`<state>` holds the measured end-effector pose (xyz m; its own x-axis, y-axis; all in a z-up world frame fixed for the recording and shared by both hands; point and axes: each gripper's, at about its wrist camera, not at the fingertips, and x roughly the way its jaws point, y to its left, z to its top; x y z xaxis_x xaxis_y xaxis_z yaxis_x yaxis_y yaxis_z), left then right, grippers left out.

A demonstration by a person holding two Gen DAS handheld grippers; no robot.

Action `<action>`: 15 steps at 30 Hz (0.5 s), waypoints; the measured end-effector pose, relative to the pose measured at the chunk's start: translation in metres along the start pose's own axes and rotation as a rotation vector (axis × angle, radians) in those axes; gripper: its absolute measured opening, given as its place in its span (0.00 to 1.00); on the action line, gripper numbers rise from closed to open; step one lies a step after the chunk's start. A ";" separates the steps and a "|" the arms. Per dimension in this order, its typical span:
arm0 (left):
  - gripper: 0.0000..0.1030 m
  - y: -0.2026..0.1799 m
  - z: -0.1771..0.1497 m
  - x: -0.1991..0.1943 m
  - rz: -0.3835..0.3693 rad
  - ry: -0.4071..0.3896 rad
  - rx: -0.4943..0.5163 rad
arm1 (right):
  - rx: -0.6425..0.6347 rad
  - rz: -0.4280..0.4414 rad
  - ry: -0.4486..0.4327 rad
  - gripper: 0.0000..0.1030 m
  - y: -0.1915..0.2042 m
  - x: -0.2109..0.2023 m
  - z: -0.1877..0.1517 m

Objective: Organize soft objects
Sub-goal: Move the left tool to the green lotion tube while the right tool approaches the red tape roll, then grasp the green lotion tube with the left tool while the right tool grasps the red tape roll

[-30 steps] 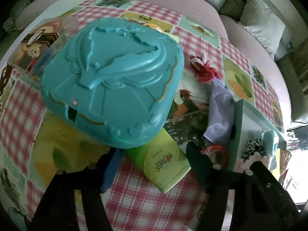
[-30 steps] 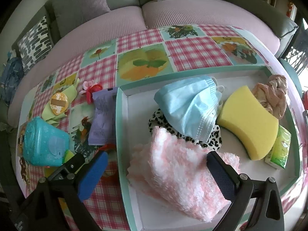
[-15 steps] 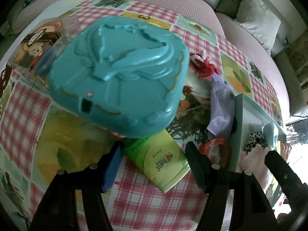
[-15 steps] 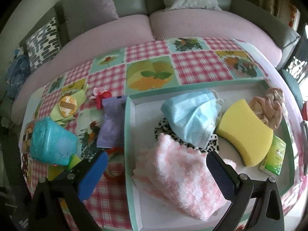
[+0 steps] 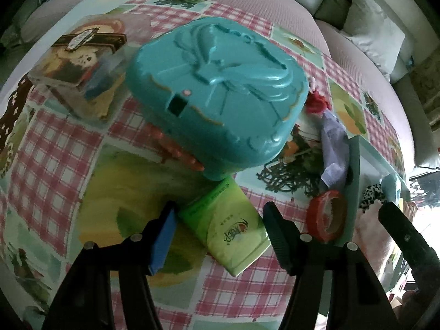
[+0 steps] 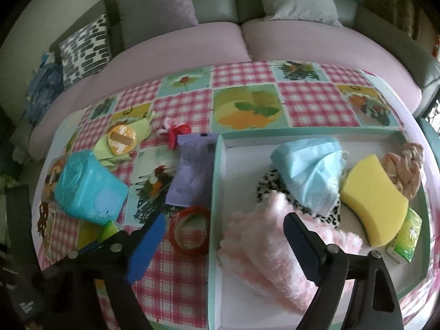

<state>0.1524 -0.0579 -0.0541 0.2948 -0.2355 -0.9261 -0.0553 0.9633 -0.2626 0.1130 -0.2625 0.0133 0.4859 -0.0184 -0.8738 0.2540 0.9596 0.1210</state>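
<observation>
my left gripper (image 5: 220, 231) straddled the green plastic tissue packet (image 5: 229, 227) on the checked tablecloth (image 5: 55, 154), jaws apart, not clamped. my right gripper (image 6: 224, 236) was narrowing above the fluffy pink cloth (image 6: 264, 253) in the white tray (image 6: 217, 181), pads clear of it.

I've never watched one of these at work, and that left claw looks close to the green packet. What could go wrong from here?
The green tissue pack lies partly under the teal plastic case, so pulling it with the left gripper might tip or drag the case. The red tape roll sits just beside it and could get knocked. The right gripper, jaws closing, straddles the tray wall and might snag it.
</observation>
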 end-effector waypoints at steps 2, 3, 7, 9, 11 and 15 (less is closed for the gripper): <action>0.63 0.001 -0.001 0.000 0.000 0.002 0.009 | -0.024 0.010 -0.002 0.81 0.005 0.000 -0.001; 0.63 0.003 -0.001 0.000 -0.003 0.004 0.009 | -0.036 0.014 -0.002 0.79 0.008 0.000 -0.001; 0.63 0.010 -0.002 -0.002 -0.016 0.009 -0.001 | -0.096 0.019 0.011 0.63 0.020 0.004 -0.005; 0.63 0.013 -0.005 -0.004 -0.015 0.010 0.000 | -0.130 0.035 0.025 0.61 0.027 0.008 -0.007; 0.63 0.017 -0.005 -0.006 -0.015 0.010 -0.002 | -0.162 0.041 0.036 0.56 0.034 0.011 -0.009; 0.63 0.024 -0.005 -0.008 -0.022 0.012 -0.016 | -0.208 0.053 0.033 0.52 0.043 0.010 -0.012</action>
<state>0.1437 -0.0340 -0.0548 0.2849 -0.2582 -0.9231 -0.0645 0.9557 -0.2872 0.1187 -0.2178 0.0041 0.4652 0.0394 -0.8843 0.0488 0.9963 0.0700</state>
